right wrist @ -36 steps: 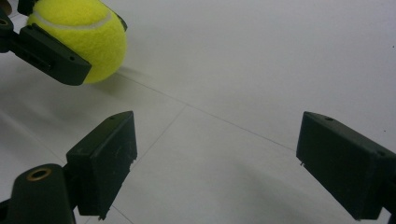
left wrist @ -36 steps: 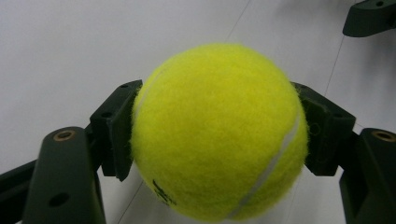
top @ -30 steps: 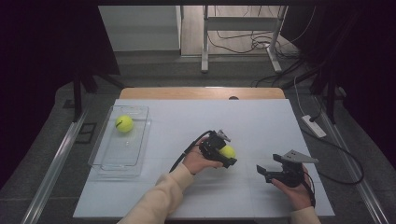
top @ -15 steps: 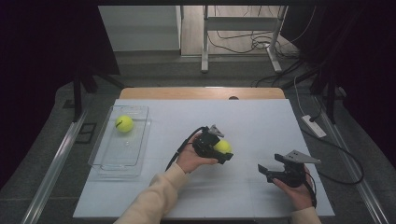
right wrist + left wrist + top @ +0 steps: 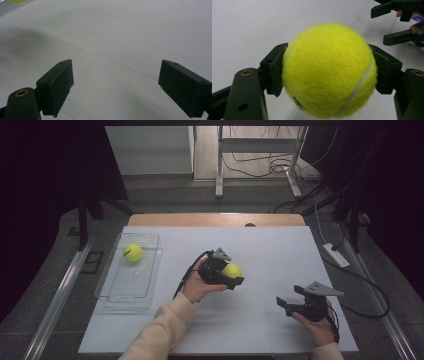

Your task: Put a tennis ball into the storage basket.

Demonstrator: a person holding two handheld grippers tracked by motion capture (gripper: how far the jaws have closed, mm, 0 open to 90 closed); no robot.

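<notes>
We see the table (image 5: 280,245) first: a pale grey-white top w/ a wooden strip along its far edge, faint seam lines crossing it. Near the left edge, about halfway between the near & far edges, sits a clear plastic tray (image 5: 118,296), long side running front to back; one tennis ball (image 5: 133,252) lies in its far end. Next our arms: the left sleeve (image 5: 155,335) comes up from the near edge toward the middle of the table, the right hand (image 5: 320,327) sits near the near-right corner. The left gripper (image 5: 227,275) is roughly mid-table, a bit toward the near edge, w/ its cable looping off on the tray side. In the left gripper view its two black jaws press on either side of a second, yellow-green tennis ball (image 5: 328,71), so it's clamped on that ball; the ball's white seam & a bit of dark print show low on it, and table surface shows beneath, so the ball seems off the top, tho we can't be sure from the high view. The right gripper (image 5: 290,303) is held low by the near-right corner, grey plate on top, pointing toward the left edge. In the right gripper view its jaws stand wide apart w/ nothing but bare table top between them. In the left gripper view we also catch that right gripper (image 5: 398,22) at the upper right, jaws spread.
</notes>
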